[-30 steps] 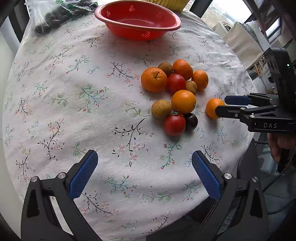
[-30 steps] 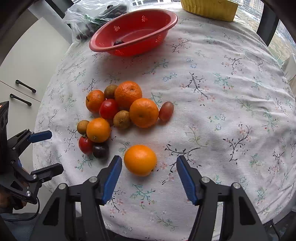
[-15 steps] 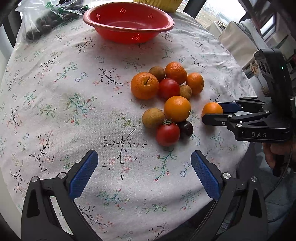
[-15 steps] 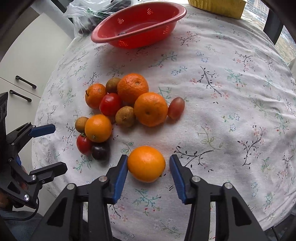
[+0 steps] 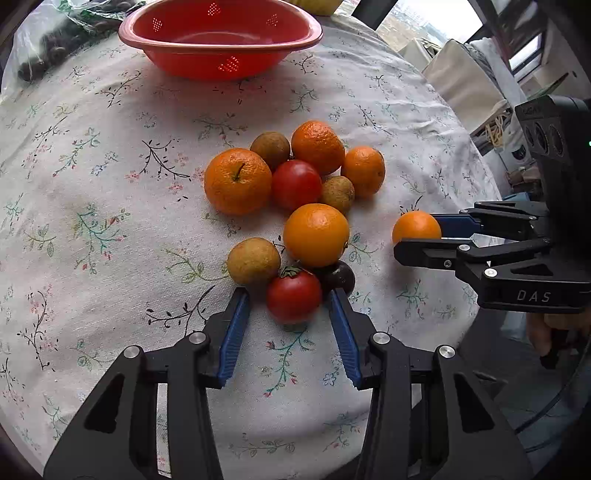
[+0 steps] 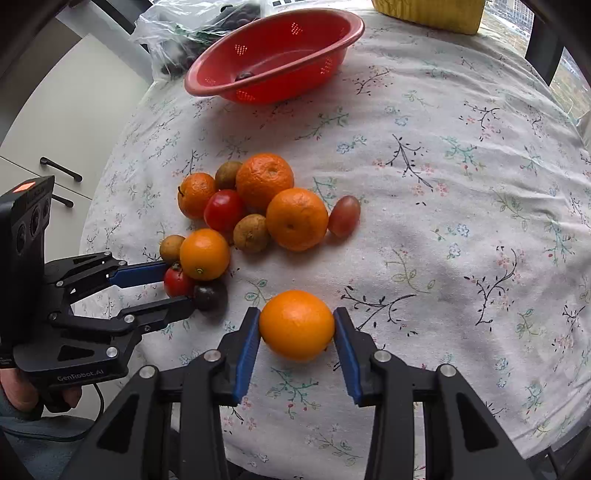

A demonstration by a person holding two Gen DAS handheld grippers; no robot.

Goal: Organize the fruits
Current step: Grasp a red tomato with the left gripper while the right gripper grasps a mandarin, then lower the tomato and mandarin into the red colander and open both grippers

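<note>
A pile of oranges, tomatoes and small brown fruits [image 5: 295, 184] lies on the flowered tablecloth [image 5: 110, 221]. My right gripper [image 6: 297, 325] is shut on a lone orange [image 6: 296, 325] resting on the cloth; it also shows in the left wrist view [image 5: 415, 226]. My left gripper [image 5: 291, 299] is open, its blue pads either side of a red tomato [image 5: 293, 295] without touching it; a dark plum [image 5: 340, 277] sits by the right pad. In the right wrist view the left gripper [image 6: 177, 282] brackets the same tomato [image 6: 177, 282].
A red colander basket [image 6: 273, 55] stands at the far side with one dark fruit [image 6: 243, 76] in it. A plastic bag of dark fruit [image 6: 199, 29] lies behind it, and a yellow basket [image 6: 428, 13] at the far edge. The table edge is near both grippers.
My right gripper closed onto the lone orange. My left gripper moved forward to the pile and narrowed around the red tomato.
</note>
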